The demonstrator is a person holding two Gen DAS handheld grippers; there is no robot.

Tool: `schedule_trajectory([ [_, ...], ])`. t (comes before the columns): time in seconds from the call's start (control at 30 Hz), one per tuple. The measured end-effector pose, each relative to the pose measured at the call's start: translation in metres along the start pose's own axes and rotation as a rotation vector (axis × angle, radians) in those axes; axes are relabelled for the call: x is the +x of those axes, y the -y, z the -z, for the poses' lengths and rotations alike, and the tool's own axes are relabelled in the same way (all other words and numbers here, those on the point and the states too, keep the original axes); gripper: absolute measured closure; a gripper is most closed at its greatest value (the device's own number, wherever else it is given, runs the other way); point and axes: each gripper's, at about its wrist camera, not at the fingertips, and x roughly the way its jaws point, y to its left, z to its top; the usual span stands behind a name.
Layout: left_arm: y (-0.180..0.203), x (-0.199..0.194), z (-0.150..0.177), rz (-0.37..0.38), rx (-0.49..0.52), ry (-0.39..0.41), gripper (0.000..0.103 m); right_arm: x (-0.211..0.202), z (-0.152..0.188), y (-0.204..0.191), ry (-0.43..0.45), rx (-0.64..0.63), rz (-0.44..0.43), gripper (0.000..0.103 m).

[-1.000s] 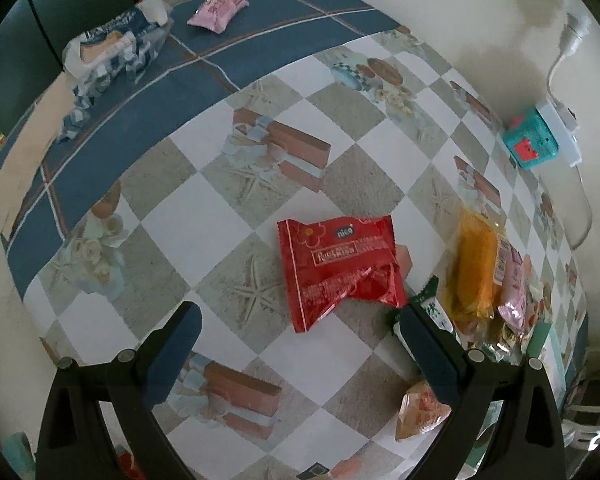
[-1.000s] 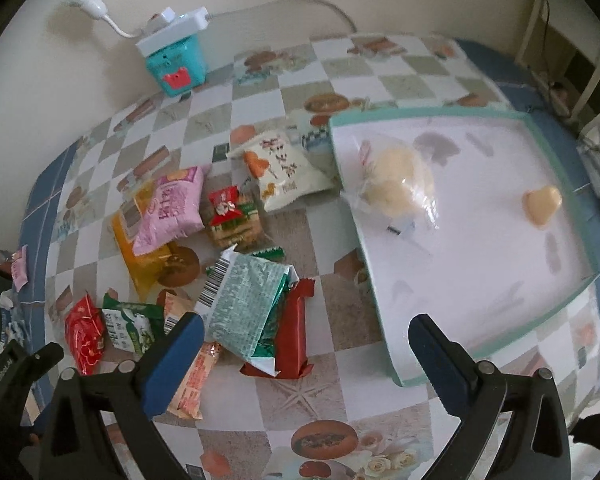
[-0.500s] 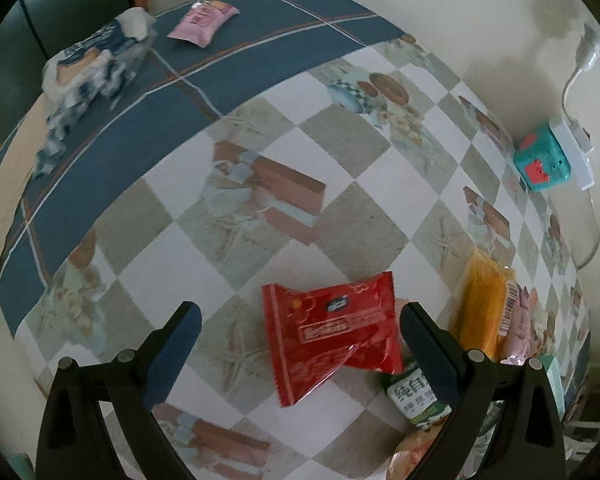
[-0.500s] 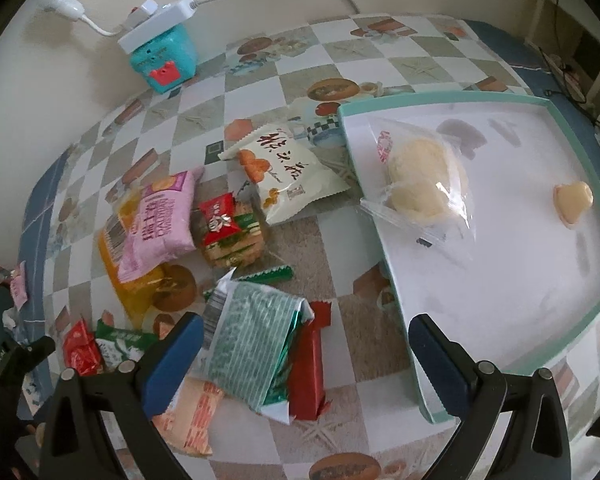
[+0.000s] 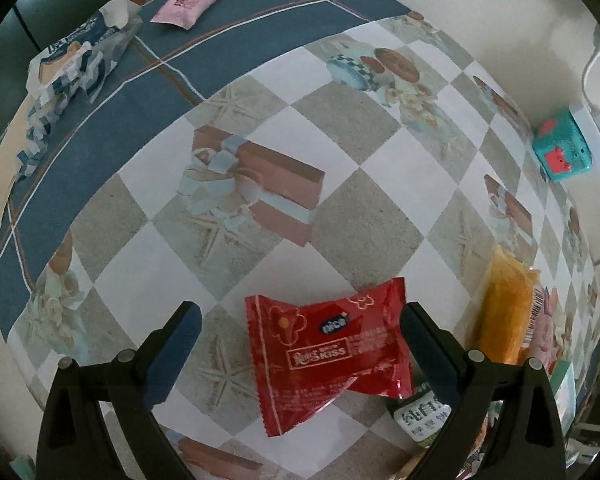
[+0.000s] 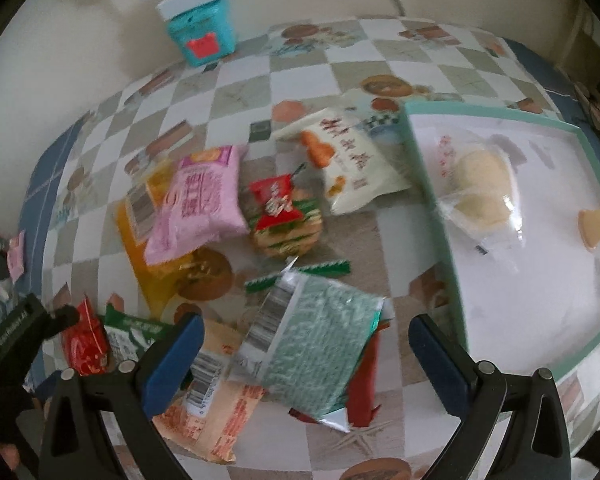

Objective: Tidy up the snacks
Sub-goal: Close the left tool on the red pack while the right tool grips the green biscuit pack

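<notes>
A red snack packet [image 5: 330,354] lies flat on the checked tablecloth, between the blue fingers of my open left gripper [image 5: 300,318], nearer the right one. In the right wrist view my right gripper [image 6: 306,330] is open over a green-and-silver packet [image 6: 312,342] that rests on a red wrapper and an orange packet [image 6: 216,420]. Behind it lie a pink packet [image 6: 198,200], a round biscuit pack [image 6: 286,222] and a white packet [image 6: 350,160]. The white tray [image 6: 432,216] with a teal rim holds a clear bag of pale buns [image 6: 480,184] and a small heart-shaped sweet [image 6: 594,226].
A teal box [image 6: 202,32] under a white power strip stands against the wall. An orange packet [image 5: 506,308] and a green-white packet [image 5: 422,416] lie right of the red one. A blue-white bag [image 5: 72,64] and a pink sachet [image 5: 190,2] sit on the blue border far left.
Both grippers have come lower and closer to the table. The red packet now sits between the left fingers, and the green-and-silver packet fills the gap of the right ones.
</notes>
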Motion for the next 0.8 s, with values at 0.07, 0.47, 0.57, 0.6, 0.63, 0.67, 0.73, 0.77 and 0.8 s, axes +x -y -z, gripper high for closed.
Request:
schedule_trajectory([
  [0.07,0.004,0.0,0.001,0.011,0.011,0.001,0.004,0.001,0.0,0.001,-0.001,0.002,0.005,0.0],
  [0.47,0.018,0.02,0.004,0.01,0.041,-0.043,0.004,0.005,0.0,0.017,-0.016,0.045,0.031,0.0],
  [0.57,0.021,0.023,0.004,0.001,0.055,-0.041,0.004,0.003,-0.001,0.015,-0.002,0.042,0.033,0.0],
  [0.6,0.022,0.024,0.004,0.002,0.056,-0.043,0.004,0.002,0.0,0.015,0.003,0.042,0.033,0.0],
  [0.63,0.024,0.024,0.004,0.003,0.06,-0.042,0.005,0.002,-0.001,0.014,0.008,0.043,0.033,0.001],
  [0.67,0.026,0.024,0.007,0.002,0.065,-0.04,0.005,0.002,-0.001,0.014,0.01,0.043,0.034,0.004],
  [0.73,0.031,0.024,0.008,-0.002,0.073,-0.036,0.01,0.001,-0.002,0.012,0.015,0.049,0.032,0.012],
  [0.77,0.032,0.023,0.009,-0.004,0.078,-0.034,0.012,0.001,-0.002,0.012,0.017,0.052,0.029,0.014],
  [0.8,0.033,0.023,0.01,-0.006,0.082,-0.033,0.013,0.001,-0.002,0.012,0.018,0.055,0.022,0.015],
])
